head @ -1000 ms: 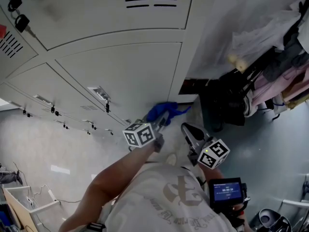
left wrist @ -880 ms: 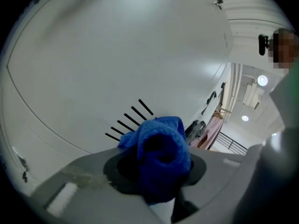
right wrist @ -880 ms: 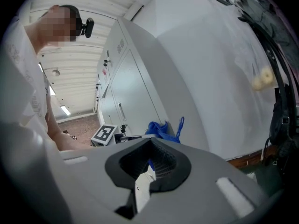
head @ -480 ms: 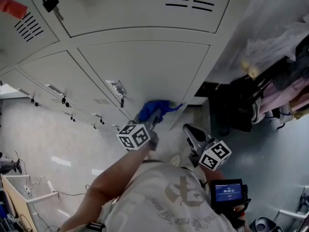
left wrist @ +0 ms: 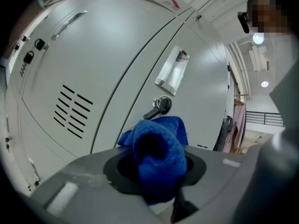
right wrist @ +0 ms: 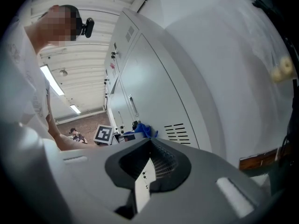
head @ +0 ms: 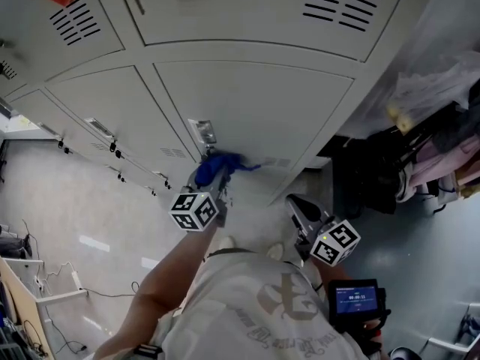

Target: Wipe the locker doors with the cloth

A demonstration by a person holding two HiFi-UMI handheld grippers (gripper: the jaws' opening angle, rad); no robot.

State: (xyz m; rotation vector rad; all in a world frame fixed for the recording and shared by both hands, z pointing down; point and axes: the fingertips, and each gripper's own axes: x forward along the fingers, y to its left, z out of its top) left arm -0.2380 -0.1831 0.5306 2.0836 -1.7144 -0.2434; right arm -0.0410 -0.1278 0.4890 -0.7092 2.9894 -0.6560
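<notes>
**A:** Where's the cloth (head: 215,163)?

**B:** Bunched up blue in the left tongs (head: 219,177), jaws clamped on it. It sits at the lower locker door (head: 262,103), just under the label holder (head: 201,131) near the door's left edge.

**A:** Is it touching the metal?

**B:** It looks pressed to the door, though the head view is too steep for me to be sure. From the left gripper view the cloth (left wrist: 159,146) fills the gap of the left tongs (left wrist: 156,171), and its top edge sits right below the latch handle (left wrist: 160,105). The label holder (left wrist: 172,69) is above that, and the vent slots (left wrist: 72,111) of the neighbouring door are off to the left.

**A:** And the other hand?

**B:** The right tongs (head: 295,201) hang lower, apart from the lockers, near the person's chest. In their own view the right tongs (right wrist: 149,167) are closed on nothing, and the cloth (right wrist: 141,128) shows small and blue beyond them against the locker door (right wrist: 149,87).

**A:** Anything to the right?

**B:** Clothes (head: 442,148) hanging beside the lockers.
</notes>
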